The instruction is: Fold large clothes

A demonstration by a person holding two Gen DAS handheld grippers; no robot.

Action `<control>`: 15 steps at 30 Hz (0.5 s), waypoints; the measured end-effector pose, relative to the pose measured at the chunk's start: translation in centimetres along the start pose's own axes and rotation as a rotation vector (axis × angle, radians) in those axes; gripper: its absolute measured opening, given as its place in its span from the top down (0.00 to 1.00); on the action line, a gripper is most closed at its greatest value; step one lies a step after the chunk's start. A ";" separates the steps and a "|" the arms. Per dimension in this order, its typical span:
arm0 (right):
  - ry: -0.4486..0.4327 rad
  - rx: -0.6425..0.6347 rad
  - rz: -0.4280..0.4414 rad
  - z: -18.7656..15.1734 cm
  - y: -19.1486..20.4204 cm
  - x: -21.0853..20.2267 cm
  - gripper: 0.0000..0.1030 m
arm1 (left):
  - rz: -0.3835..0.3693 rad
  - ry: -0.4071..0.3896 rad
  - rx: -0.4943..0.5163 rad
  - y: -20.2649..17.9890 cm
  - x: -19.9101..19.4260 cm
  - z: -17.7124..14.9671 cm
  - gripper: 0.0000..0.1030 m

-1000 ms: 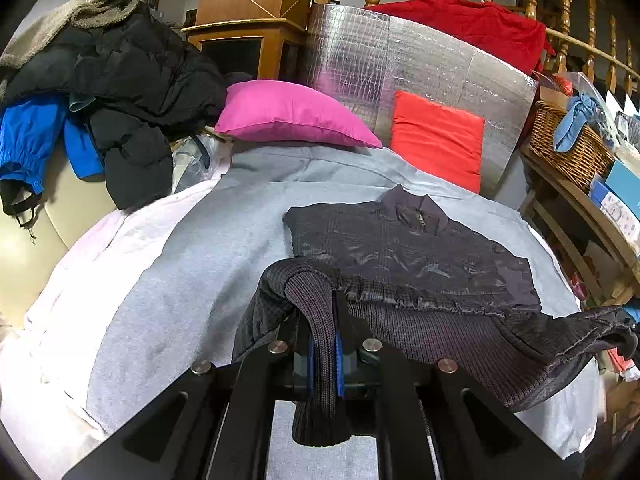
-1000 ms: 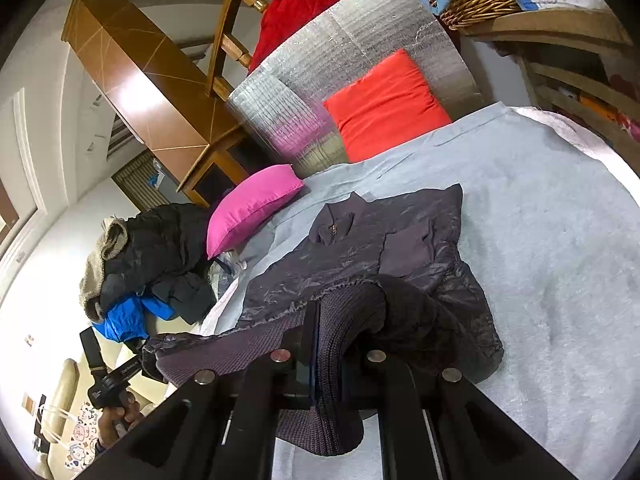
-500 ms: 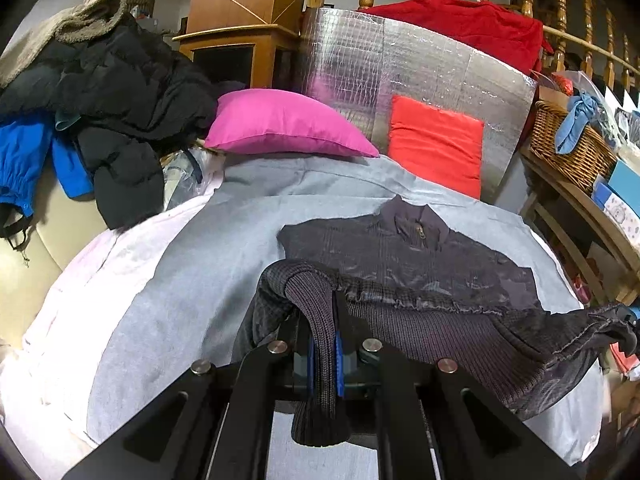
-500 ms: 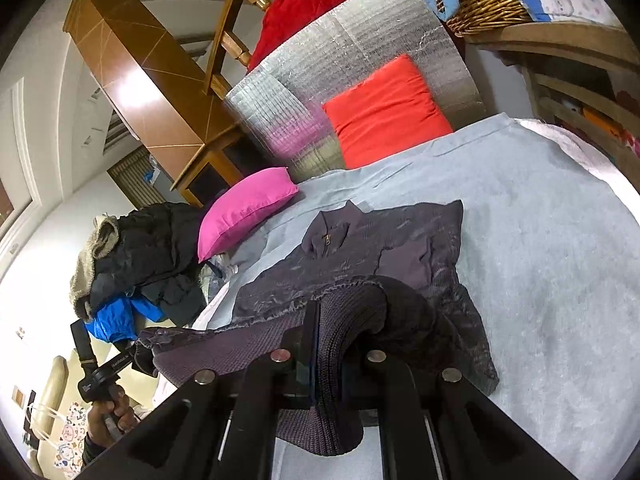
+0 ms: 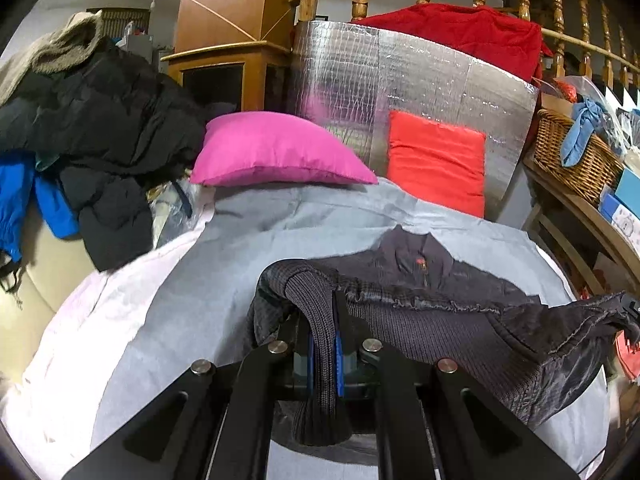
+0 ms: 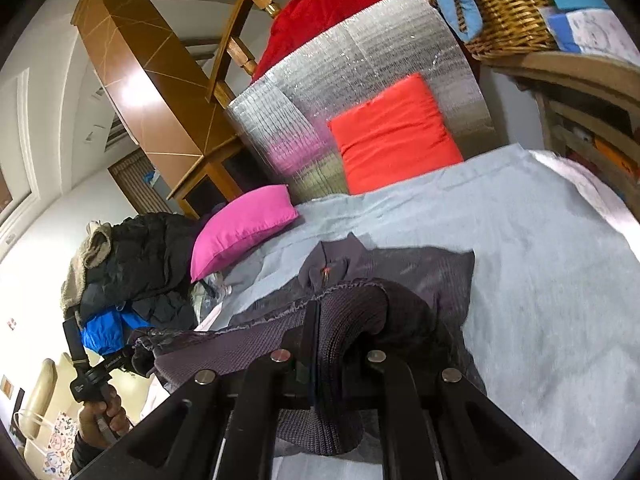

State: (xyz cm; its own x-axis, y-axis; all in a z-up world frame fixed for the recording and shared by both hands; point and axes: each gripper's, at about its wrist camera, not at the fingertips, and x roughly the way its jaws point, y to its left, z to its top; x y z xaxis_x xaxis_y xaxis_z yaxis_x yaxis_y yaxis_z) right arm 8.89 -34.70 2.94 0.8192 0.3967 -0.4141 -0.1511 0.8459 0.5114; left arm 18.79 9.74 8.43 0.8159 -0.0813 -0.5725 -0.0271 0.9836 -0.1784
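A dark grey jacket (image 5: 416,280) with a ribbed knit hem lies on the grey sheet (image 5: 200,312), collar toward the pillows. My left gripper (image 5: 325,344) is shut on the hem's left corner and holds it lifted. My right gripper (image 6: 316,356) is shut on the hem's other corner (image 6: 344,320). The hem hangs stretched between the two grippers above the jacket's body (image 6: 424,268). The left gripper and the hand holding it show at the lower left of the right wrist view (image 6: 132,356).
A pink pillow (image 5: 276,152) and a red pillow (image 5: 436,160) lean on a silver foil panel (image 5: 400,76) at the head of the bed. A pile of dark coats (image 5: 92,128) sits at left. A wicker basket (image 5: 576,156) stands on a shelf at right.
Both grippers have carried the lifted hem forward toward the collar. The folded hem now covers more of the jacket's body.
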 end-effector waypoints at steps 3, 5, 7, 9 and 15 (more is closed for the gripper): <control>-0.011 -0.009 -0.001 1.6 0.1 1.2 0.92 | 0.000 -0.012 0.013 -0.4 1.1 1.8 0.92; -0.016 -0.012 -0.006 3.1 0.0 2.3 0.92 | 0.003 -0.011 0.024 -0.7 2.2 3.0 0.92; -0.018 -0.005 -0.008 4.4 -0.2 3.5 0.92 | 0.007 -0.005 0.034 -1.1 3.6 4.2 0.92; -0.010 0.007 -0.014 5.7 -0.7 5.2 0.92 | 0.007 0.011 0.047 -1.5 5.5 5.3 0.92; 0.048 0.057 -0.060 8.6 -3.5 11.9 0.92 | 0.019 0.098 0.082 -2.3 12.1 7.3 0.92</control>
State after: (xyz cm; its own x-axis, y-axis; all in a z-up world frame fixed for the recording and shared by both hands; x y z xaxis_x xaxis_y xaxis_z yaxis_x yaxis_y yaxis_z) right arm 23.92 -35.97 2.66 0.7980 0.3639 -0.4804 -0.0700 0.8477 0.5258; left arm 32.91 7.65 7.74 0.7554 -0.0743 -0.6510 0.0086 0.9946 -0.1035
